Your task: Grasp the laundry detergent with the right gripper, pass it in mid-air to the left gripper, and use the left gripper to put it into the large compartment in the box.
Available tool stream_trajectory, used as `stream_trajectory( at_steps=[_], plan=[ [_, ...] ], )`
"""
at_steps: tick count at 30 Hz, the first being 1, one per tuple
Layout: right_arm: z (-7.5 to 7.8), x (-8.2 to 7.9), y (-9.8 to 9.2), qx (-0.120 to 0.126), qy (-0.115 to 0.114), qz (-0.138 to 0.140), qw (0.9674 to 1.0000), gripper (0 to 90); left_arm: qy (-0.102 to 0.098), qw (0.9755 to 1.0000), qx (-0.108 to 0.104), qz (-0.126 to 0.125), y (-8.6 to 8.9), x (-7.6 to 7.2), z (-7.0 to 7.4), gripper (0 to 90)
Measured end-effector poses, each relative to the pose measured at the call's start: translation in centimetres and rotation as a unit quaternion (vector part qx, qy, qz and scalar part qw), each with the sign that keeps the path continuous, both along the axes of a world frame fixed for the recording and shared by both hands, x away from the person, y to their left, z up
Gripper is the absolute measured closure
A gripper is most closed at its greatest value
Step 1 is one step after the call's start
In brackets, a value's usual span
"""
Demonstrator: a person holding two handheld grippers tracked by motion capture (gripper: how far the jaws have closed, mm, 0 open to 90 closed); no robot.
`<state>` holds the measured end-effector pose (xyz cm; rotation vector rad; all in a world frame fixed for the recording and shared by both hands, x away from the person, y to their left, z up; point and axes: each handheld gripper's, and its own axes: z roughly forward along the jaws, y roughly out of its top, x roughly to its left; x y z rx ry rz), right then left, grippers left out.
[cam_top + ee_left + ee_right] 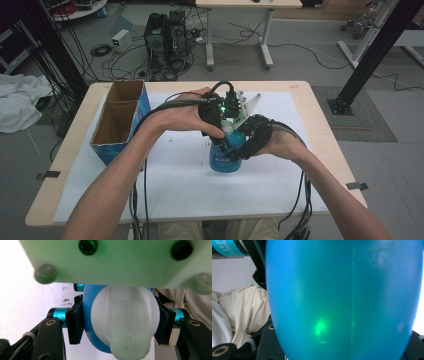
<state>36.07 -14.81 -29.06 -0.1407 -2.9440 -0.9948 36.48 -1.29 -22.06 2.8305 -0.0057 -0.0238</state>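
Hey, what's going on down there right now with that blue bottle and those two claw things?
Left gripper shut on the white cap. Right gripper on the blue bottle, grip unclear. Bottle upright on the table. Cardboard box stands apart, left.

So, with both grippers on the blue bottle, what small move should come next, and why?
Probably a short twist of the left gripper to loosen the white cap. Its jaws sit on either side of the cap, while the right gripper is at the blue bottle body, apparently steadying it upright on the white sheet. Whether the cap unscrews cannot be told.
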Motion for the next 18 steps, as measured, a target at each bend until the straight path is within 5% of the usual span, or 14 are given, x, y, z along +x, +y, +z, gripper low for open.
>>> stream_trajectory(
  at_steps=[1,2,10,11,12,13,18],
  plan=[
    [-0.16,0.06,0.00,0.003,-0.003,0.004,1.0000,43.5,-0.005,0.9997,-0.018,-0.013,0.32,0.17,0.19,38.0],
    [0.29,0.16,-0.08,0.002,-0.010,-0.002,0.9999,43.3,0.003,0.9999,-0.008,0.009,-0.02,-0.11,-0.07,38.0],
    [-0.09,0.02,-0.04,0.003,0.002,0.001,1.0000,40.2,-0.002,1.0000,-0.004,0.005,-0.28,-0.17,-0.17,38.1],
    [0.03,0.29,-0.24,0.022,-0.008,0.007,0.9997,39.9,-0.001,1.0000,-0.001,0.001,-0.12,-0.08,0.03,38.1],
    [-0.09,0.01,-0.04,0.003,0.002,0.001,1.0000,38.8,-0.002,0.9999,-0.007,0.009,-0.26,-0.14,-0.26,38.1],
    [-0.06,0.26,-0.35,0.018,-0.003,0.001,0.9998,38.1,-0.002,1.0000,0.000,0.000,-0.16,-0.08,0.02,38.1],
    [-0.30,0.20,-0.41,0.012,-0.005,-0.002,0.9999,35.4,-0.004,1.0000,-0.004,0.003,-0.14,-0.04,-0.15,38.1]
  ],
)
